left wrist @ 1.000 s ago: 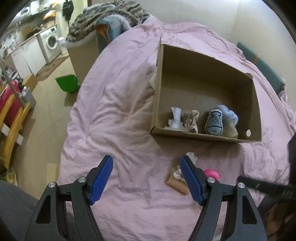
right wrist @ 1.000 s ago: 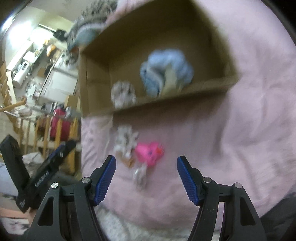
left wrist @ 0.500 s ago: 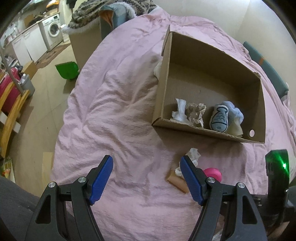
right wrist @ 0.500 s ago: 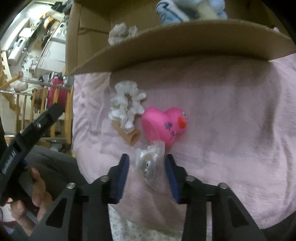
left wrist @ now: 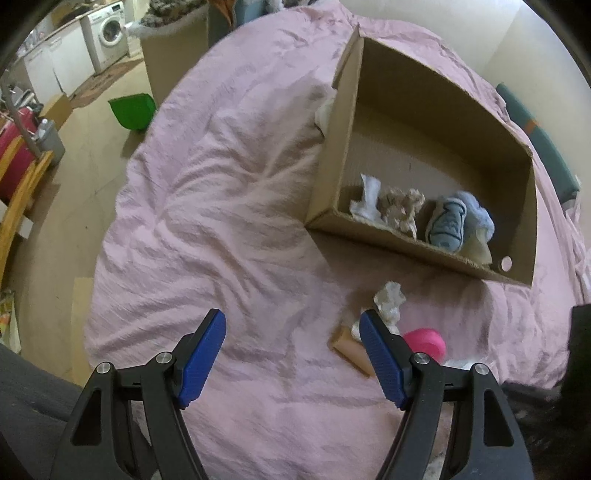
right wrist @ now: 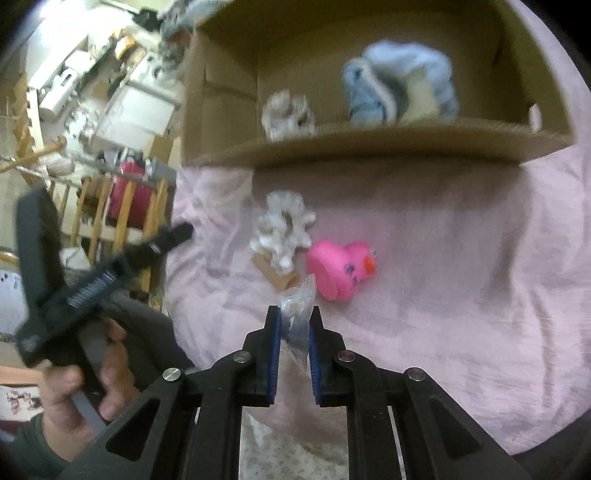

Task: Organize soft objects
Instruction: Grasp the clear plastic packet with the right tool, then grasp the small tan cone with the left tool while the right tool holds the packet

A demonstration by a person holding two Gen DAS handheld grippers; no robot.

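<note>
The right gripper has just been closing, and now its two blue pads pinch a small clear plastic bag with something pale inside. The bag sits between the pads, just above the pink sheet that covers the bed. Right next to the bag lies a pink rubber duck with an orange beak, tipped on its side. A fluffy white scrunchie lies beside the duck and rests partly on a small tan cardboard piece. Past these things stands a brown cardboard box with its top open. Inside it, near the front wall, are a soft blue toy and another white fluffy thing. In the left wrist view the left gripper hangs over the pink sheet with its blue pads spread wide and nothing between them. From there the pink duck, the tan cardboard piece and the white scrunchie peek out near its right pad, and the box sits farther back on the bed. In the right wrist view a hand grips the handle of the left gripper off to the left side. Beyond the bed are a washing machine and a green bin on the floor.
</note>
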